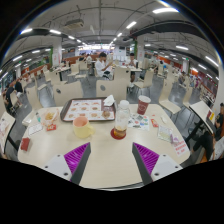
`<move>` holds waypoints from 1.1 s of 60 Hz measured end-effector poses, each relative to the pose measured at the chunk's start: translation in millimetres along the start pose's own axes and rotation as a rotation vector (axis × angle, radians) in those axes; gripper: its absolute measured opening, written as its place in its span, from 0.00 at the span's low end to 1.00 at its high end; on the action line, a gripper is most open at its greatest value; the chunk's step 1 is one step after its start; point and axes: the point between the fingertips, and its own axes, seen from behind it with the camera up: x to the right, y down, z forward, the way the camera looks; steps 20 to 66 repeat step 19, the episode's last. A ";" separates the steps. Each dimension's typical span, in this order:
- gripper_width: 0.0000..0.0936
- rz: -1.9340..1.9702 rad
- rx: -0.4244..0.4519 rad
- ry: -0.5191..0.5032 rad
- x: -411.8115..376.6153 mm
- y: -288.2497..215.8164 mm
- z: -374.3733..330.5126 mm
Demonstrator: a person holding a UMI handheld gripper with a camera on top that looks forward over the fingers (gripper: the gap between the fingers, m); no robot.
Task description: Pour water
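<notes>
A clear plastic bottle (121,119) with a red-orange base stands on the pale table (108,160), ahead of my fingers and slightly right of the middle. A yellowish cup (82,126) stands left of it, and a brown cup (143,104) stands farther back on the right. My gripper (111,158) is open and empty, with nothing between the purple pads (76,155), well short of the bottle.
A tray (88,109) with small items lies behind the cups. An orange bowl (51,118) and papers sit to the left, and packets (160,124) lie to the right. A large hall with desks, chairs and a person lies beyond.
</notes>
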 end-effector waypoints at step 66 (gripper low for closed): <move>0.90 -0.014 0.016 -0.003 5.2 -7.7 -7.5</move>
